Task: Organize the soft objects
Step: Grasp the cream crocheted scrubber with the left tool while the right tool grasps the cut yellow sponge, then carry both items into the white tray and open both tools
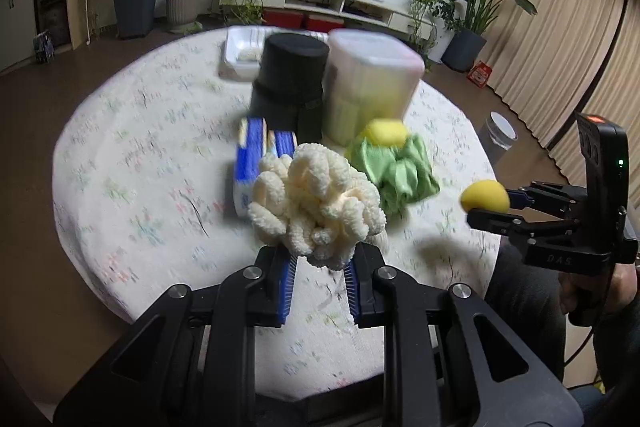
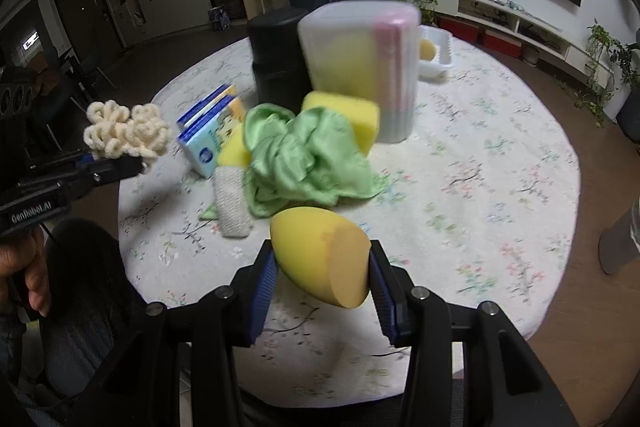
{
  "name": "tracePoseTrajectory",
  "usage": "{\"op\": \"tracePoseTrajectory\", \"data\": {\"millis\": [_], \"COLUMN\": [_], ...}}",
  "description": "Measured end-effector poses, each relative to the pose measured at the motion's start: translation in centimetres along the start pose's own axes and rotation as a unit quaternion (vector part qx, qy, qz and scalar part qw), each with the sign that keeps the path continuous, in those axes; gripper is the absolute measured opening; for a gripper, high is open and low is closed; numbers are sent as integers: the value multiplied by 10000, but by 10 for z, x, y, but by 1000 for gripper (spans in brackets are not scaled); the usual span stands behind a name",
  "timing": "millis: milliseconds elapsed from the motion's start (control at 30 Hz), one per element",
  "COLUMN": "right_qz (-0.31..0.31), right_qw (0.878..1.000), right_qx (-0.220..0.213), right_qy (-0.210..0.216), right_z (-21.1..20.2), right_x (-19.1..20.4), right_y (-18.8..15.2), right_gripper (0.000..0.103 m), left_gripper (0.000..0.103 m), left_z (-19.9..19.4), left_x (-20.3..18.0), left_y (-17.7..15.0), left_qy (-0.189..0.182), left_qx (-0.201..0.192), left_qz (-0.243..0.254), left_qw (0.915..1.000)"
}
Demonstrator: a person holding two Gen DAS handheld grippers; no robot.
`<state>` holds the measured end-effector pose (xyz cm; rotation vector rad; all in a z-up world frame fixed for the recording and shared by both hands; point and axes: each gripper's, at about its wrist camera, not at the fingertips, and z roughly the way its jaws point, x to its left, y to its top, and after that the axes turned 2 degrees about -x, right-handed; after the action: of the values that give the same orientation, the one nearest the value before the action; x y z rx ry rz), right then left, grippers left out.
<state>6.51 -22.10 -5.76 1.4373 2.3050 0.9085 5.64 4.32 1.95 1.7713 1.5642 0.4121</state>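
Left gripper (image 1: 320, 259) fingers clamp the cream yarn puff (image 1: 316, 203), right gripper (image 2: 322, 281) fingers pinch the yellow makeup sponge (image 2: 320, 259); both should be carried level toward the white tray (image 2: 438, 61) with a light, steady squeeze.

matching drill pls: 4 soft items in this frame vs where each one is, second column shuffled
1 cream loopy scrubber
2 egg-shaped yellow sponge
3 green cloth
4 white knitted pad

a crumpled on the table
b in the right hand-held gripper
c lying flat beside the cloth
d in the left hand-held gripper

Pairs: 1-d, 2-b, 3-a, 4-c
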Motion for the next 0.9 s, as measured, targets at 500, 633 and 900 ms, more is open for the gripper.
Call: {"op": "tracePoseTrajectory", "data": {"millis": [500,633,900], "right_qz": [-6,-67,-387], "right_qw": [9954,9959,9971], "right_qx": [-686,-642,-396], "right_qy": [-663,-632,-519], "right_z": [-31,-7,66], "right_x": [-96,-118,-143], "right_y": [118,161,237], "right_gripper": [47,47,47], "left_gripper": [19,19,19], "left_z": [12,42,134], "left_x": [43,56,65], "left_y": [152,193,246], "left_qy": [461,434,332], "left_qx": [-383,-286,200], "left_qz": [604,649,1029], "left_qw": [9964,9965,9939]}}
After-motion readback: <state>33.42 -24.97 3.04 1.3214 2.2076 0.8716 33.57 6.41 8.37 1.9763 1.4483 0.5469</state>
